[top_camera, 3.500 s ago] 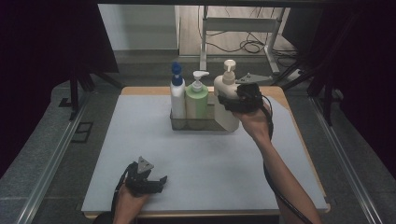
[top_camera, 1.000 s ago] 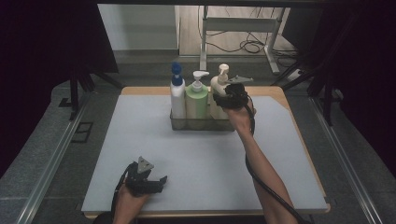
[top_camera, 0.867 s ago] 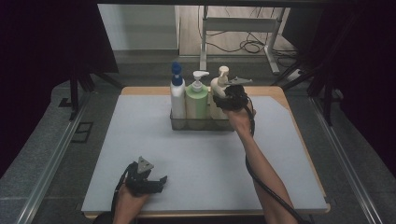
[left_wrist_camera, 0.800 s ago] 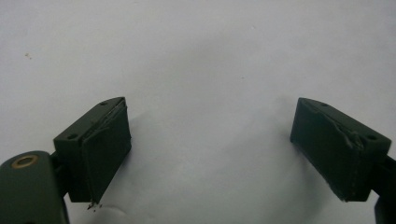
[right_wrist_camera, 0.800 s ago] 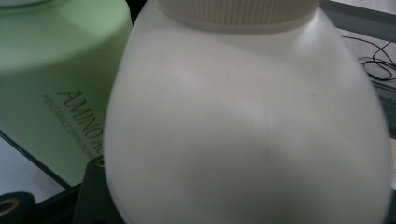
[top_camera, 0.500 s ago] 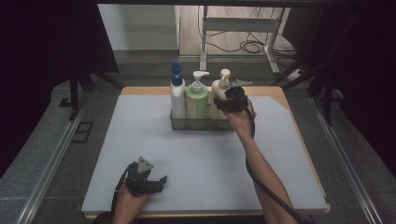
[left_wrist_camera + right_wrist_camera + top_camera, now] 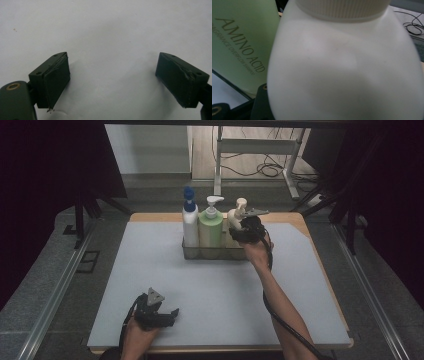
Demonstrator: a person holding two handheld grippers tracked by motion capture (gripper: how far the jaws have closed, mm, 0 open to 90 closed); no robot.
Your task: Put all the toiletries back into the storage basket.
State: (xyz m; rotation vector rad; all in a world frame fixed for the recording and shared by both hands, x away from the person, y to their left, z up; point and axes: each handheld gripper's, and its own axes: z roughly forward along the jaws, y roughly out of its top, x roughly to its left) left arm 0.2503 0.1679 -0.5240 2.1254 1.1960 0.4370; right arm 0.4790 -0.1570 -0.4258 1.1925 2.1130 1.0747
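A: Cream pump bottle [image 7: 236, 222], where does it sit?

B: Right end of the metal caddy [image 7: 212, 252], far middle of the grey mat [image 7: 220, 290]. Upright, just beside the green pump bottle [image 7: 210, 226]; the white bottle with the blue cap [image 7: 190, 222] stands at the left end.

A: Right gripper [image 7: 246, 231]?

B: At the cream bottle's body, on its near right side. In the right gripper view the bottle [image 7: 344, 67] sits close between the jaws, one jaw tip dark at its lower left edge. Looks clamped on it, jaws part-way spread.

A: Green bottle's label?

B: Reads "AMINO ACID" [image 7: 243, 47].

A: Left gripper [image 7: 159, 312]?

B: Low on the mat's near-left edge, well apart from the caddy. Jaws spread wide, only bare mat [image 7: 110, 37] between them.
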